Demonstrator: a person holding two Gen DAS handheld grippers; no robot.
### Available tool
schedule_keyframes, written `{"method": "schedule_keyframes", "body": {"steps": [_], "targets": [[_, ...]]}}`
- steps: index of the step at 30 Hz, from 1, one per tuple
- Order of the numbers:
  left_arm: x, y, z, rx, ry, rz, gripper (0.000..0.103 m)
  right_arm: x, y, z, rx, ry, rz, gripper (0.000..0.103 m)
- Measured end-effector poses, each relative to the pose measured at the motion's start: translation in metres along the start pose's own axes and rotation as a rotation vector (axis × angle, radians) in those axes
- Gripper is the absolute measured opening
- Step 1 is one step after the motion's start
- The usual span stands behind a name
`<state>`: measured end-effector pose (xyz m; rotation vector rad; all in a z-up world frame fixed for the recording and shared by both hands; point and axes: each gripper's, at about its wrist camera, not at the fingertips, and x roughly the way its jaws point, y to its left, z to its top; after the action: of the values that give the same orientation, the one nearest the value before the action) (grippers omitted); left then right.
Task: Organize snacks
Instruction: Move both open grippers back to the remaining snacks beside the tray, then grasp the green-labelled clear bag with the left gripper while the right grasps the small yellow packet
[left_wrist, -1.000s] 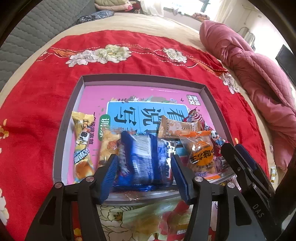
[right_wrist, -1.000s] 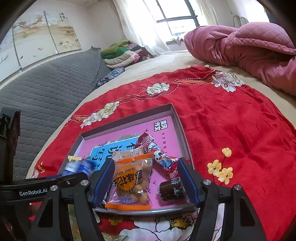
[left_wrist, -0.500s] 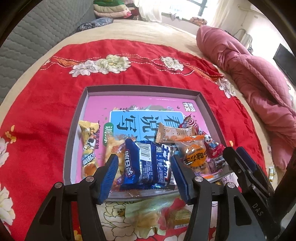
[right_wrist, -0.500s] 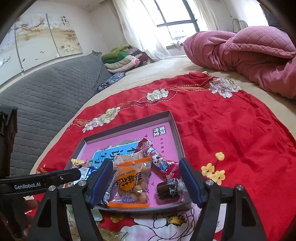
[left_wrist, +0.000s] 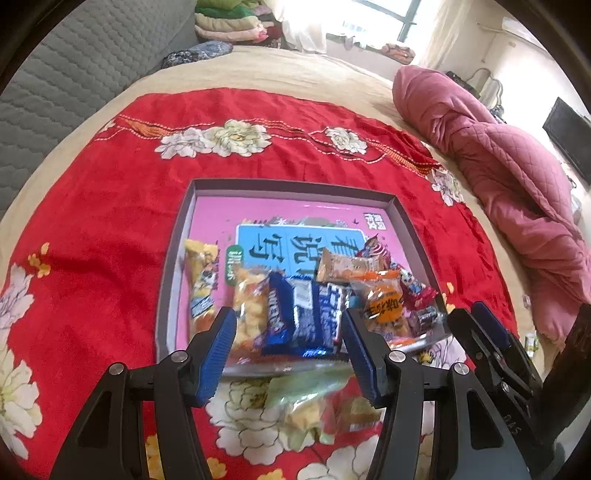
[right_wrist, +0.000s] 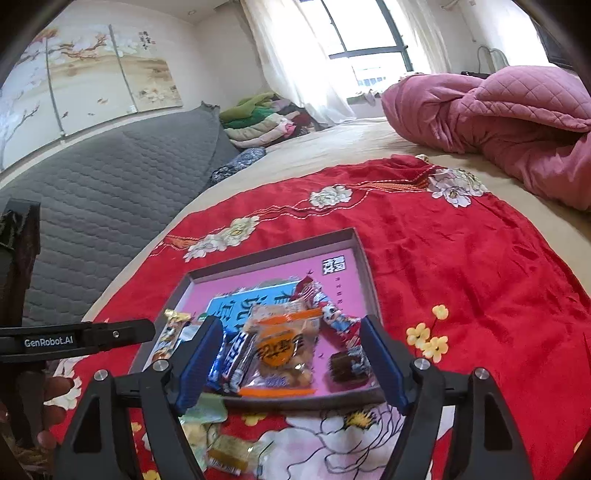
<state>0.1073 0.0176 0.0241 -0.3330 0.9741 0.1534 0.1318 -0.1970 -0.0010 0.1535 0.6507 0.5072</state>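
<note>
A grey-rimmed tray (left_wrist: 291, 186) with a pink printed floor lies on a red flowered cloth (left_wrist: 110, 221). In its near half lie a blue cookie pack (left_wrist: 303, 314), an orange-labelled clear bag (left_wrist: 384, 310), a long yellow packet (left_wrist: 201, 284) and other small snacks. My left gripper (left_wrist: 288, 321) hangs open above the tray's near edge, its pads clear of the blue pack below. My right gripper (right_wrist: 291, 326) hovers over the near right of the tray (right_wrist: 273, 254). Its jaws are opening, with nothing between them. The orange-labelled bag (right_wrist: 280, 350) lies below it.
Loose green and yellow packets (left_wrist: 306, 398) lie on the cloth just in front of the tray. A pink quilt (right_wrist: 498, 118) is heaped at the right of the bed. A grey quilted panel (right_wrist: 110, 192) runs along the left. A hand (right_wrist: 51, 387) holds the left gripper's handle.
Both grippers have drawn back and up from the tray, so more of the cloth shows. The right jaws have spread wider. The blue pack stays in the tray.
</note>
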Motion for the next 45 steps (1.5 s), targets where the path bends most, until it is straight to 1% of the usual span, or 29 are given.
{"method": "schedule_keyframes", "body": {"steps": [3, 5, 10, 17, 20, 26, 37, 45], "targets": [[-0.002, 0.007, -0.006, -0.017, 0.016, -0.003, 0.061, -0.004, 0.005, -0.004, -0.010, 0.025, 0.020, 0.077], [-0.002, 0.010, -0.010, -0.021, 0.024, 0.000, 0.061, -0.005, 0.009, -0.009, -0.010, 0.058, 0.027, 0.078], [-0.001, 0.017, -0.022, -0.018, 0.058, -0.005, 0.061, -0.007, 0.016, -0.020, -0.022, 0.114, 0.017, 0.078], [0.008, 0.024, -0.042, -0.032, 0.117, -0.027, 0.061, -0.007, 0.017, -0.040, 0.007, 0.219, 0.017, 0.078], [0.015, 0.026, -0.051, -0.039, 0.149, -0.042, 0.061, -0.005, 0.023, -0.047, -0.010, 0.251, 0.020, 0.078], [0.025, 0.027, -0.057, -0.039, 0.173, -0.051, 0.061, 0.008, 0.035, -0.061, -0.055, 0.324, 0.019, 0.078], [0.045, 0.032, -0.068, -0.082, 0.228, -0.109, 0.061, 0.029, 0.041, -0.075, -0.054, 0.383, -0.009, 0.078], [0.052, 0.032, -0.069, -0.100, 0.240, -0.146, 0.063, 0.039, 0.048, -0.083, -0.116, 0.402, -0.044, 0.077]]}}
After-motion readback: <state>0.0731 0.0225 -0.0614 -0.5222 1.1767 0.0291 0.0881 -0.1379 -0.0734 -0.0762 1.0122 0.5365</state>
